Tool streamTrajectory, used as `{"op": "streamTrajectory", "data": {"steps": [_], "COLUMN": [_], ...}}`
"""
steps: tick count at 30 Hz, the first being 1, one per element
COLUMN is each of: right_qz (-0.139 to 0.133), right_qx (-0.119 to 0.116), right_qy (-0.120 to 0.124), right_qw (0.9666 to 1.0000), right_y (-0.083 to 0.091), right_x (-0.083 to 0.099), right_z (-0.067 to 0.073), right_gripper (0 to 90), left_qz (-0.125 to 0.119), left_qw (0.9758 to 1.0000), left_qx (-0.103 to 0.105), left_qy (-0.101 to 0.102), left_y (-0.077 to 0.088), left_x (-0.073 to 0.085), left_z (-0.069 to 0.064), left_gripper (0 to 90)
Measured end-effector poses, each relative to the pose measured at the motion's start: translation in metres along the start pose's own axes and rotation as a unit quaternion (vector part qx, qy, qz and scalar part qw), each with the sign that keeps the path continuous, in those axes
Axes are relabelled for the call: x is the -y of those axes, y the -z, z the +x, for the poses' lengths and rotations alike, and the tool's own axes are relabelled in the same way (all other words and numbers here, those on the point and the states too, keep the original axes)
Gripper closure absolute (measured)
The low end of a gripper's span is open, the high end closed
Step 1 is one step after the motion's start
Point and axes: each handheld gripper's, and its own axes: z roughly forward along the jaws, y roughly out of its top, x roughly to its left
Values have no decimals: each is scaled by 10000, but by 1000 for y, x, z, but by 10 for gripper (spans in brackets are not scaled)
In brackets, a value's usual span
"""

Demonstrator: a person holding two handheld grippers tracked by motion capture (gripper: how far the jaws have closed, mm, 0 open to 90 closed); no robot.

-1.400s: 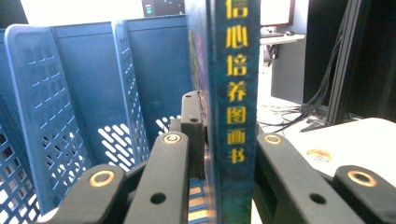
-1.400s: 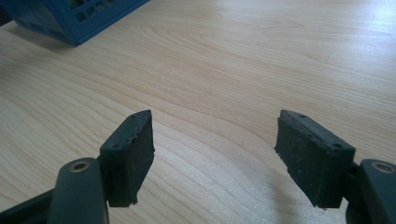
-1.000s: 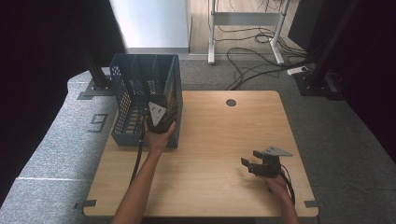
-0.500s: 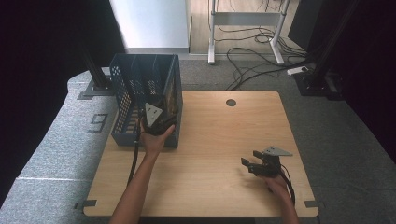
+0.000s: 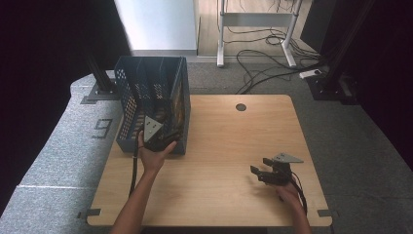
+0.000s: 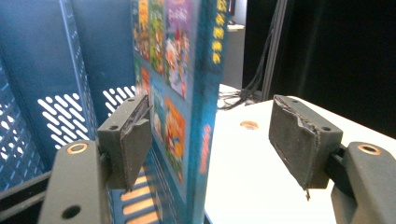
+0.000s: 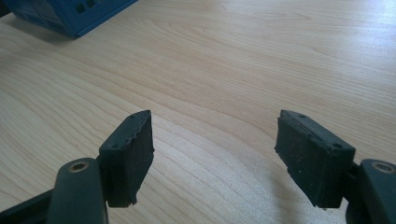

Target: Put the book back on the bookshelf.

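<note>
Right gripper [image 5: 265, 171] rests on the near right of the table [image 5: 229, 146], jaws spread, nothing between them. Left gripper [image 6: 210, 140]: jaws have just been opening and now stand clear either side of the picture book [image 6: 187, 93], upright in the blue crate [image 5: 129, 97] at far left. Book judged thin, stiff, light, glossy cover likely slippery; best taken across both covers near the spine.

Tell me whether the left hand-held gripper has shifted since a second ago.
Yes. In the high view the left hand-held gripper has slid toward the near end of the blue crate, its jaws just opening off the book, which stands between them untouched.
</note>
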Motion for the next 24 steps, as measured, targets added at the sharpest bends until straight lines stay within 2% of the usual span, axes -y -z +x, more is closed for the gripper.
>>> {"op": "streamTrajectory", "data": {"steps": [6, 12, 15, 18, 21, 24], "right_qz": [0, 5, 8, -7, -49, -42], "right_qx": [4, 8, 10, 10, 15, 23], "right_qy": [3, 20, 13, 11, -14, -33], "right_qw": [10000, 10000, 10000, 10000, 10000, 10000], "right_y": [0, 0, 0, 1, 2, 3], "right_x": [0, 0, 0, -1, -1, -1], "right_z": [0, 1, 0, 0, -1, -3], "right_gripper": [271, 271, 271, 271, 272, 272], "left_qz": [81, 197, 252, 286, 336, 394], "left_qw": [9999, 9992, 9990, 9989, 9984, 9976], "left_qx": [122, 299, 339, 375, 455, 576], "left_qy": [4, 154, 128, -5, -52, 17], "left_y": [15, 30, 35, 39, 43, 48], "left_x": [13, 31, 38, 41, 45, 51], "left_z": [-6, -8, -11, -15, -18, -20], "left_gripper": [298, 297, 297, 293, 292, 292]}}
